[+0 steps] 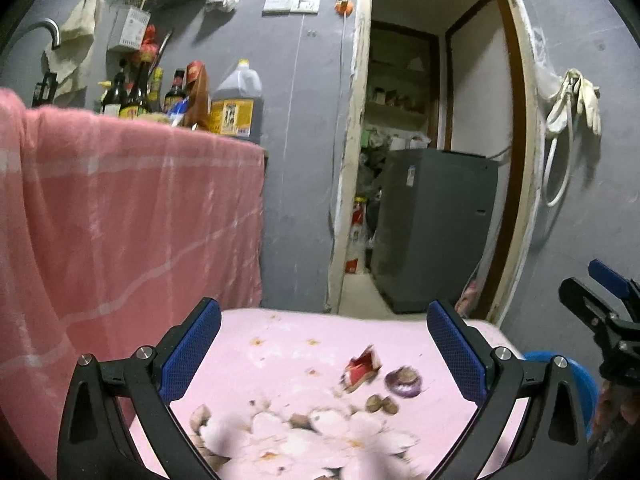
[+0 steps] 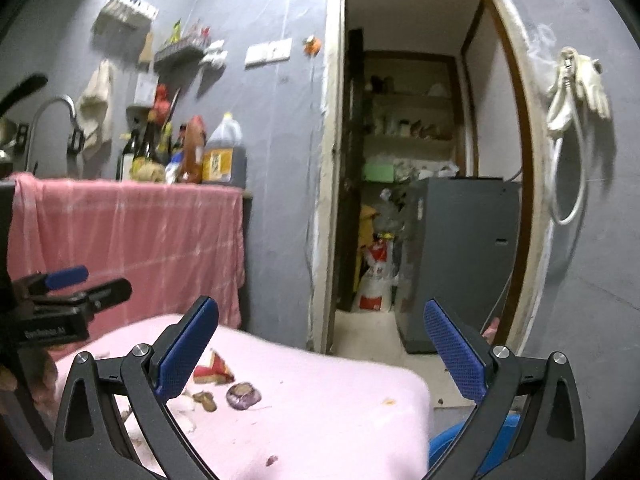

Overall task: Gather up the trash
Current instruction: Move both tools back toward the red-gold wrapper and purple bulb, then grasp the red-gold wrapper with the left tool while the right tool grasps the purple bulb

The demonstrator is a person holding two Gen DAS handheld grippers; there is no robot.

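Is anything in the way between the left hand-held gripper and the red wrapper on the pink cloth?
Nothing visible. The left hand-held gripper is open, and the red wrapper lies ahead on bare pink cloth, with the onion piece beside it.

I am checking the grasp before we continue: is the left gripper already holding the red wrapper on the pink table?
No: the left gripper stands wide open, and the red wrapper lies untouched on the pink table between its fingers.

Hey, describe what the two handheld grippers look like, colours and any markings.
Both the left gripper and right gripper have curved black plastic arms with triangular cut-outs, silver round pivot bolts and blue, dimple-textured finger pads. In the right wrist view, the left gripper's black body carries small white lettering, too blurred to read.
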